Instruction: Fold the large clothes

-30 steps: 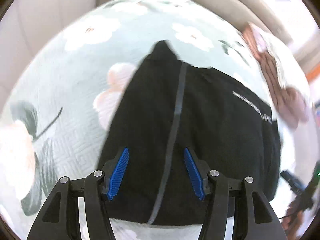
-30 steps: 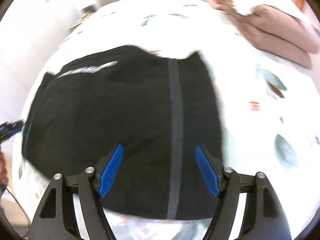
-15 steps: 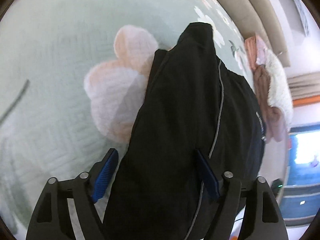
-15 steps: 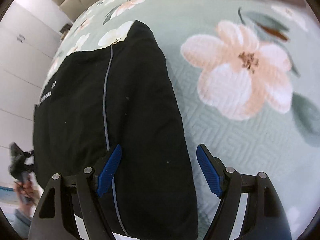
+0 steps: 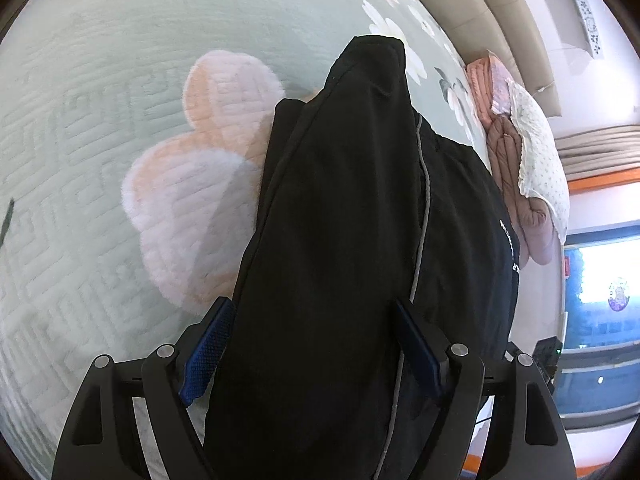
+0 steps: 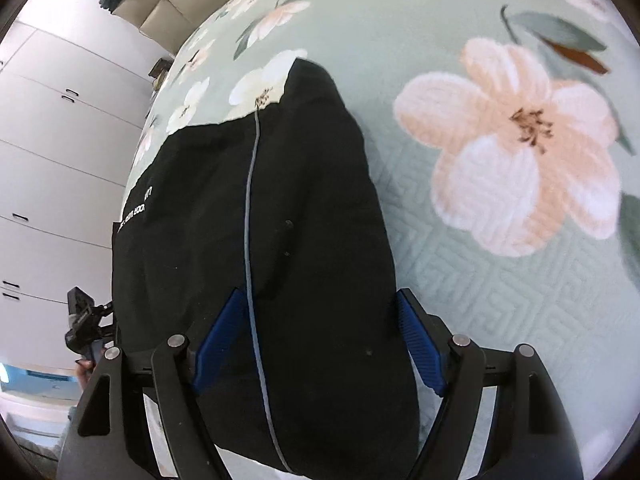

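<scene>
While the black garment (image 5: 340,240) lies folded on the floral bedspread (image 5: 100,140), your left hand-held gripper (image 5: 312,344) and right hand-held gripper (image 6: 320,340) each point low along it, jaws wide apart, straddling cloth without pinching it.

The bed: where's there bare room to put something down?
Bare bedspread lies left of the black garment, and more to its right. The far right edge is crowded with a pink quilt and pillow.

White wardrobe (image 6: 52,168) (handled), beige headboard (image 5: 472,12)
</scene>
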Demonstrator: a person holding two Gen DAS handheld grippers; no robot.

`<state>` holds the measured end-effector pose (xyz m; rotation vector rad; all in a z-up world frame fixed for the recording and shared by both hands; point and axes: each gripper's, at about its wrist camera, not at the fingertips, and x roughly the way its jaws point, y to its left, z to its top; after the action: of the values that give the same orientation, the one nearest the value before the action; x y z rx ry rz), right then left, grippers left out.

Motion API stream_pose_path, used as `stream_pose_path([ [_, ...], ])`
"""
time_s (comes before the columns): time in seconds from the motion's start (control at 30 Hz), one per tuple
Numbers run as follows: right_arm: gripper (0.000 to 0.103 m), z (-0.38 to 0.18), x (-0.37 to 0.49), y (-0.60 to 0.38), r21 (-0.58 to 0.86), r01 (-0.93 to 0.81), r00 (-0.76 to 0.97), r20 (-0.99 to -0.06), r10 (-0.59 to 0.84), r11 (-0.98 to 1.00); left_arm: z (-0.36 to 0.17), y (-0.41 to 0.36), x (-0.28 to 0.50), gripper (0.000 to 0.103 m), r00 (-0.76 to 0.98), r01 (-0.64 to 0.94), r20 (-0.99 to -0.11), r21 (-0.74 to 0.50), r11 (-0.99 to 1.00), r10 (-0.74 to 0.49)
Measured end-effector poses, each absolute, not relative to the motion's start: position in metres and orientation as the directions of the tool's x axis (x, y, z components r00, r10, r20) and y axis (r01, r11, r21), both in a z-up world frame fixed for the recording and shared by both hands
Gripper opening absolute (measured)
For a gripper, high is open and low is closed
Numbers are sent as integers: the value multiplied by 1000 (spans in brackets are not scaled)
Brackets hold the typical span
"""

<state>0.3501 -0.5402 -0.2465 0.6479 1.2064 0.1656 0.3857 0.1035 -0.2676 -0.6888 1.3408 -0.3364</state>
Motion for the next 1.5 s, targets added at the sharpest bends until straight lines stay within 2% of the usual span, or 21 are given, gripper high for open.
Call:
stream_pose_path([
  [0.1, 82, -265, 361, -538, 580, 203, 344, -796, 497, 789, -268, 100, 389, 81, 223, -154, -768, -636, 756, -600],
  [0.33, 83, -296, 380, -536, 720, 172, 348, -683, 642, 673, -272, 95, 395, 81, 237, -154, -735, -674, 722, -635],
  [0.37, 72, -294, 379, -534, 724, 164, 348, -678, 648, 670, -273, 94, 397, 81, 235, -166, -710, -702, 692, -664],
  [0.4, 67, -292, 380, -528, 735, 138, 331, -666, 668, 664, -272, 94, 397, 80, 235, -170, -686, -726, 666, -688],
  [0.47, 62, -281, 378, -522, 716, 90, 314, -680, 662, 693, -265, 90, 396, 74, 247, -148, -670, -741, 656, -701],
  [0.53, 61, -278, 377, -520, 708, 74, 300, -688, 661, 702, -262, 89, 393, 70, 246, -124, -667, -741, 660, -703],
  [0.6, 72, -285, 382, -518, 706, 86, 286, -694, 661, 703, -268, 87, 397, 70, 229, -143, -670, -741, 656, -706],
  [0.67, 77, -294, 390, -515, 729, 99, 275, -675, 685, 678, -278, 83, 404, 74, 209, -172, -665, -747, 643, -717],
  [0.73, 77, -294, 396, -508, 721, 107, 289, -682, 672, 685, -279, 80, 406, 76, 216, -188, -663, -749, 636, -717],
  [0.77, 69, -292, 396, -505, 713, 101, 293, -688, 664, 694, -274, 78, 405, 76, 227, -189, -676, -737, 649, -701],
  [0.8, 56, -285, 391, -503, 703, 84, 308, -692, 652, 706, -269, 76, 402, 65, 246, -188, -687, -725, 662, -683],
  [0.83, 51, -279, 385, -503, 704, 78, 324, -687, 650, 706, -261, 75, 396, 46, 276, -185, -698, -713, 676, -661],
  [0.87, 42, -275, 381, -502, 706, 75, 335, -683, 649, 704, -251, 76, 388, 38, 310, -175, -686, -721, 670, -658],
  [0.9, 40, -266, 375, -504, 710, 66, 353, -674, 649, 702, -244, 78, 382, 29, 337, -166, -665, -739, 653, -667],
  [0.93, 39, -256, 369, -504, 708, 57, 366, -671, 645, 704, -236, 80, 374, 26, 363, -161, -644, -755, 635, -674],
  [1.1, 34, -188, 331, -478, 643, -49, 423, -680, 599, 764, -175, 70, 335, 24, 413, -58, -566, -798, 600, -714],
  [1.27, 34, -135, 268, -461, 616, -90, 436, -682, 587, 782, -123, 74, 283, 24, 414, -1, -555, -793, 610, -721],
  [1.37, 34, -121, 229, -452, 608, -93, 413, -697, 587, 788, -99, 83, 242, 24, 412, 15, -571, -775, 632, -710],
  [1.5, 34, -125, 192, -438, 609, -95, 360, -716, 598, 787, -96, 101, 194, 24, 406, -41, -627, -739, 672, -665],
])
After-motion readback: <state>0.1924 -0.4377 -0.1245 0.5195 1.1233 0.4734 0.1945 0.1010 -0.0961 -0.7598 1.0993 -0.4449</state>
